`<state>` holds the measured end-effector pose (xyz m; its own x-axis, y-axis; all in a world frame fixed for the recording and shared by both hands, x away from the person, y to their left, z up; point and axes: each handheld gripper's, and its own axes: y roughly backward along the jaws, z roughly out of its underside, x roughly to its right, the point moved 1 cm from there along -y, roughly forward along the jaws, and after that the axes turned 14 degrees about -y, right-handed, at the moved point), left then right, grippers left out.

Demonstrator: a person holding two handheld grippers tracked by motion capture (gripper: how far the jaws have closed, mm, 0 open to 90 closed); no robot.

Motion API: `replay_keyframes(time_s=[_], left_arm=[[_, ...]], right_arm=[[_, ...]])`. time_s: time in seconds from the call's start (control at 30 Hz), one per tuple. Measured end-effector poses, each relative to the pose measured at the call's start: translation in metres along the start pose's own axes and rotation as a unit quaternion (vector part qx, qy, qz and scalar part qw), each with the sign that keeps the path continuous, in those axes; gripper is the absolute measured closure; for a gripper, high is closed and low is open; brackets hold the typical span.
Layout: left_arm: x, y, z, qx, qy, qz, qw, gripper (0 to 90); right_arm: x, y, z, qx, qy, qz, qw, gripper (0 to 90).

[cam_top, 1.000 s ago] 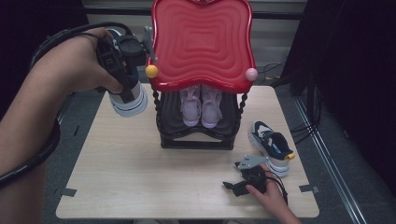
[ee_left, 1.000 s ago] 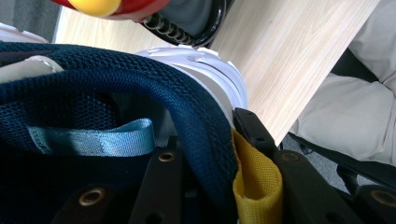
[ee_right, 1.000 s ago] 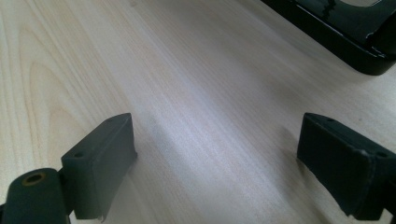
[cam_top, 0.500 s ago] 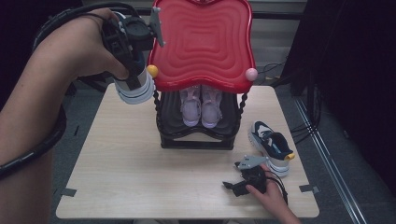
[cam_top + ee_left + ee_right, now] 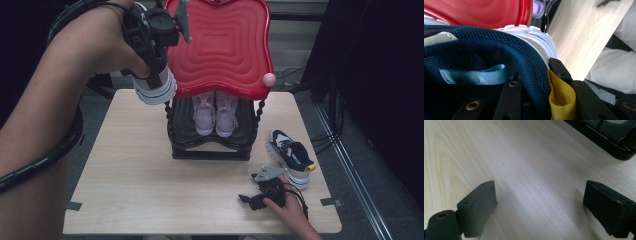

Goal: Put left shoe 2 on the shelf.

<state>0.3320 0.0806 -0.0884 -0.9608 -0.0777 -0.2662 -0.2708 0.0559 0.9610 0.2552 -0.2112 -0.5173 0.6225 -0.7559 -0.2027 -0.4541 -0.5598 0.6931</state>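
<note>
In the high view, the left gripper [image 5: 159,75] holds a navy shoe [image 5: 156,87] up in the air, beside the left edge of the red shelf top [image 5: 220,45]. The shoe's white sole points down and toward the table [image 5: 130,165]. A pair of small pale purple shoes [image 5: 215,112] already stands on the black lower shelf [image 5: 210,145] under the red top. A second navy shoe [image 5: 292,157] with a white sole and a yellow tip lies on the table to the right of the rack. The right gripper [image 5: 267,187] rests low on the table near that shoe, apart from it. So it looks like one pair is put away, one navy shoe is on its way to the rack, and the other still waits on the table.

In the left gripper view, the jaws are clamped on the navy shoe [image 5: 499,55] at its back rim. The shoe is made of dark blue mesh. It has a light blue loop [image 5: 476,76] inside, a yellow pull tab [image 5: 561,92] at the heel, and a thick white sole [image 5: 536,40]. The red top [image 5: 479,11] is just behind it.

In the right gripper view, the two black jaws stand wide apart with nothing between them, just above the bare wooden table [image 5: 524,170]. A corner of the black rack base [image 5: 604,135] shows at the top right.
</note>
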Motion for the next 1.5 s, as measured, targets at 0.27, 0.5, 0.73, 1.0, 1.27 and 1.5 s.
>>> replay_keyframes(time_s=[0.27,0.5,0.73,1.0,1.27,1.5], left_arm=[[-0.002,0.0,-0.018,0.002,-0.02,-0.002,0.9998,73.1],[-0.005,-0.002,-0.03,0.006,-0.029,-0.006,0.9995,73.2],[-0.007,-0.005,-0.042,0.009,-0.039,-0.012,0.9991,73.0],[-0.011,-0.009,-0.056,0.008,-0.055,-0.014,0.9984,73.0],[-0.015,-0.014,-0.07,0.003,-0.075,-0.015,0.9971,73.1],[-0.02,-0.018,-0.077,0.006,-0.084,-0.02,0.9962,72.9]], right_arm=[[0.0,0.0,0.0,0.0,0.0,0.0,1.0,10.7],[0.0,0.0,0.0,0.0,0.0,0.0,1.0,10.7],[0.0,0.0,0.0,0.0,0.0,0.0,1.0,10.7],[0.0,0.0,0.0,0.0,0.0,0.0,1.0,10.6],[0.0,0.0,0.0,0.0,0.0,0.0,1.0,10.7],[0.0,0.0,0.0,0.0,0.0,0.0,1.0,10.7]])
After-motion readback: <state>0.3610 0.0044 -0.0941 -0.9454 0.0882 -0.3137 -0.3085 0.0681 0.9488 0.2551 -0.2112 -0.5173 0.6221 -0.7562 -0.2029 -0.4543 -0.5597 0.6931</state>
